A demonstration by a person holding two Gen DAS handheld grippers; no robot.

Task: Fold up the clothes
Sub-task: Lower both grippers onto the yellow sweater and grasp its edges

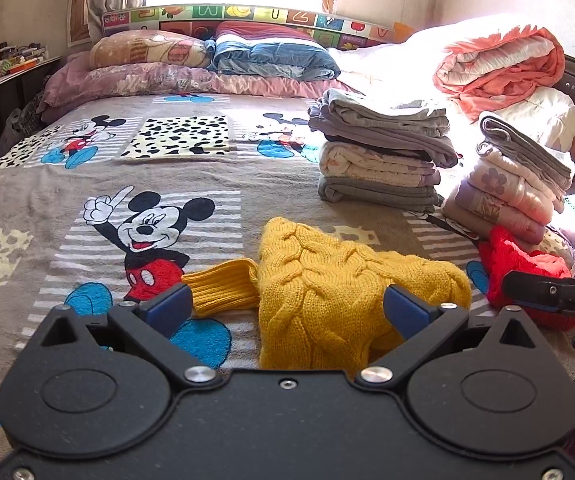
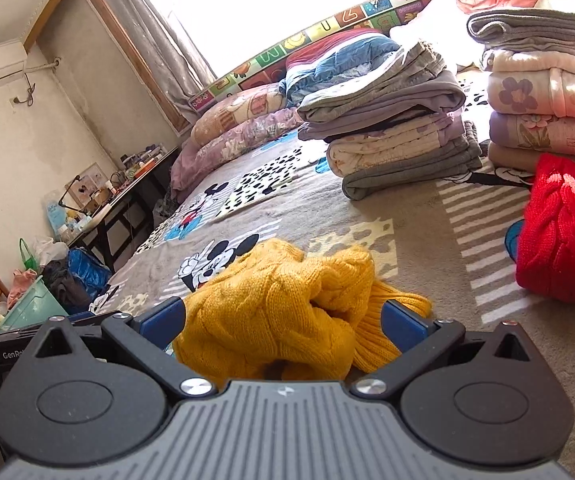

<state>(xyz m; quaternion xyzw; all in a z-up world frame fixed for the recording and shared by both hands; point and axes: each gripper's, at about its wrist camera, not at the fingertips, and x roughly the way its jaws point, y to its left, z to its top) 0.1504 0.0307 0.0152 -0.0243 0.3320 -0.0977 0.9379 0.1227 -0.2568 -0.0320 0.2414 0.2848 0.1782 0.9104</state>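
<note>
You are holding the left gripper (image 1: 287, 306) with its fingers spread wide, gripping nothing, over the yellow knit sweater (image 1: 339, 284), which is lying crumpled on the cartoon-print bedspread (image 1: 47, 208). You are holding the right gripper (image 2: 283, 320) with fingers likewise spread, the sweater bunching between them. A red knit garment (image 2: 559, 236) is lying just beside, near two stacks of folded clothes (image 1: 383, 156).
</note>
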